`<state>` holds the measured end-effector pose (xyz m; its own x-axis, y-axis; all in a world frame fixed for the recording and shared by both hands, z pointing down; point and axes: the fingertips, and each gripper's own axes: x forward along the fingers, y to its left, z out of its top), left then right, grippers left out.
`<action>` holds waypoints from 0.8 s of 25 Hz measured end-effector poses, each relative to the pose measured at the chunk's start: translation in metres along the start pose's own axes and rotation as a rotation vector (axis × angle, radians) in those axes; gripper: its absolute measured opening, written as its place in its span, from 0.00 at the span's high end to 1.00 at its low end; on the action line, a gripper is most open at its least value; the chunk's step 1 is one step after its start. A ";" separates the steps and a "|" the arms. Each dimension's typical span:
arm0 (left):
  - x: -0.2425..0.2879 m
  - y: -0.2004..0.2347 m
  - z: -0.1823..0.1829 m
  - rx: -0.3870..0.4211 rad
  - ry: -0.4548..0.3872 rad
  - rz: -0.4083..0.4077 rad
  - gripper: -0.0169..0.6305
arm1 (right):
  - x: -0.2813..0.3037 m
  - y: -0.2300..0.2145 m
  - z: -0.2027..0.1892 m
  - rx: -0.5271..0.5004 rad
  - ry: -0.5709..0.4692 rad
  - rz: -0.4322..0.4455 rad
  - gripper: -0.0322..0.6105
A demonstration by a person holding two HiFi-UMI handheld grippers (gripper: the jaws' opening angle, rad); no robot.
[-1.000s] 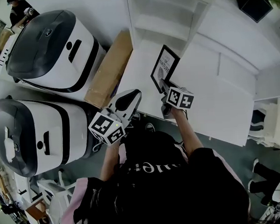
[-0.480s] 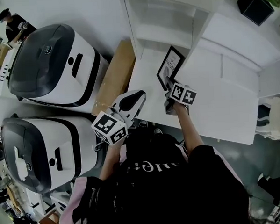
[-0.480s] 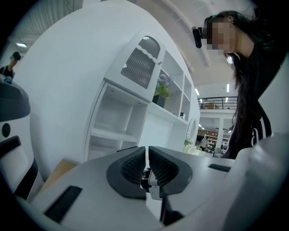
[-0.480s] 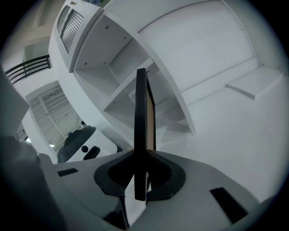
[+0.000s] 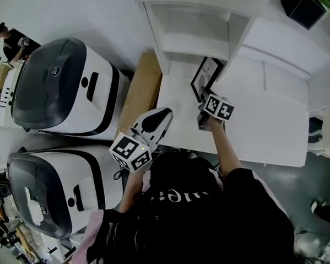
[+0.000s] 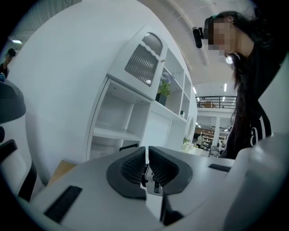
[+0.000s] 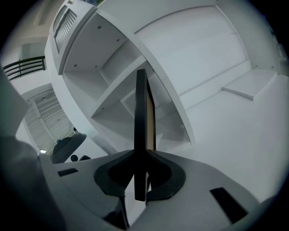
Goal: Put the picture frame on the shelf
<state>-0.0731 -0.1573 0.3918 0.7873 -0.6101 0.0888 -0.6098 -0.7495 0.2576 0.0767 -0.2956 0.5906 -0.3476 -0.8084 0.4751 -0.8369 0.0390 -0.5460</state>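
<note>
A black picture frame (image 5: 206, 76) with a white print stands upright on the white cabinet top (image 5: 180, 114), at the mouth of the open shelf (image 5: 196, 41). My right gripper (image 5: 204, 97) is shut on its near edge. In the right gripper view the frame (image 7: 141, 122) shows edge-on, clamped between the two black pads, with the shelf compartments (image 7: 108, 90) behind it. My left gripper (image 5: 163, 115) hovers over the cabinet's left front, shut with nothing in it. In the left gripper view its pads (image 6: 147, 164) meet and the shelf unit (image 6: 131, 122) stands ahead.
Two large white-and-black machines (image 5: 60, 87) (image 5: 52, 187) stand to the left of the cabinet. A brown cardboard box (image 5: 141, 91) lies between them and the cabinet. White cabinet doors (image 5: 273, 84) are to the right. A person (image 5: 9, 46) stands far at the upper left.
My right gripper has carried the frame farther in toward the shelf opening. The left gripper has stayed almost where it was.
</note>
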 end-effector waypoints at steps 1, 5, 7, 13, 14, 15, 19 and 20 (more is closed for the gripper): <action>0.001 0.001 0.000 0.000 0.003 -0.004 0.93 | 0.002 -0.002 0.003 0.001 -0.015 -0.006 0.81; 0.002 0.008 -0.003 -0.002 0.018 -0.012 0.93 | 0.007 -0.008 0.018 0.021 -0.083 -0.029 0.81; 0.002 0.011 -0.004 -0.005 0.023 -0.013 0.93 | 0.010 -0.008 0.025 0.030 -0.109 -0.023 0.81; 0.003 0.018 -0.007 -0.009 0.037 -0.016 0.93 | 0.019 -0.014 0.046 0.047 -0.169 -0.040 0.81; 0.004 0.019 -0.008 -0.010 0.040 -0.016 0.93 | 0.021 -0.015 0.051 0.050 -0.178 -0.044 0.81; 0.004 0.020 -0.009 -0.012 0.042 -0.015 0.93 | 0.023 -0.017 0.055 0.054 -0.185 -0.047 0.81; 0.003 0.024 -0.011 -0.018 0.049 -0.014 0.93 | 0.034 -0.023 0.067 0.085 -0.188 -0.052 0.82; 0.003 0.025 -0.012 -0.019 0.050 -0.013 0.93 | 0.037 -0.024 0.069 0.101 -0.184 -0.051 0.82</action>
<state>-0.0847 -0.1747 0.4096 0.7992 -0.5860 0.1333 -0.5978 -0.7523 0.2768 0.1131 -0.3672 0.5743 -0.2149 -0.9019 0.3746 -0.8015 -0.0563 -0.5953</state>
